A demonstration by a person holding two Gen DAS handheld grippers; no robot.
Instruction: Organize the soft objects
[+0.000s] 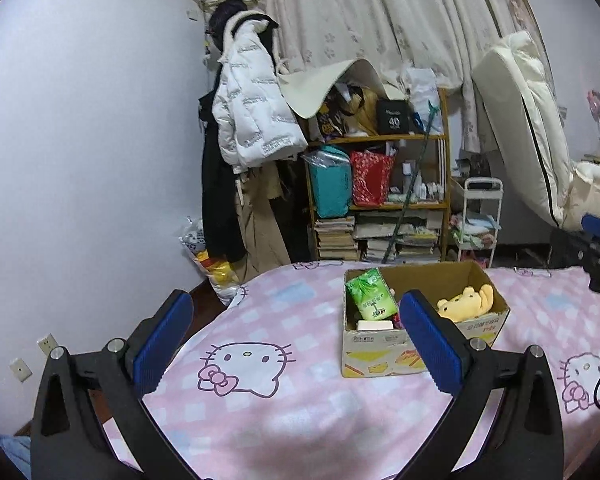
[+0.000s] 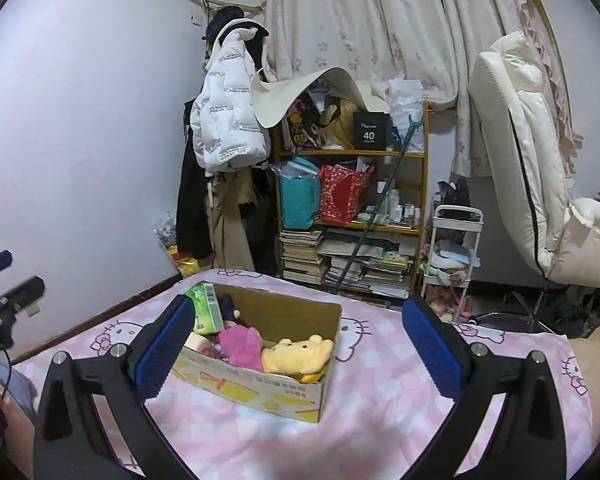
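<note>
Two grippers hang over the bed with nothing between their blue pads. The left gripper fills the lower part of the left wrist view, jaws spread wide; the right gripper sits the same way in the lower part of the right wrist view, equally wide and empty. Part of the right gripper also shows at the right edge of the left view, and part of the left one at the left edge of the right view.

Just beyond the fingers, at the centre of each frame, a cardboard box rests on the pink cat-print bedsheet. Inside it lie a yellow plush bear at the near right end, a pink plush toy beside it, and a green tissue pack propped at the far left end. A dark toy and a pale flat item are tucked in too, hard to identify.

Farther back, mid-frame, stands a crowded bookshelf, with a white puffer jacket hanging to its left and a cream chair at the right.
</note>
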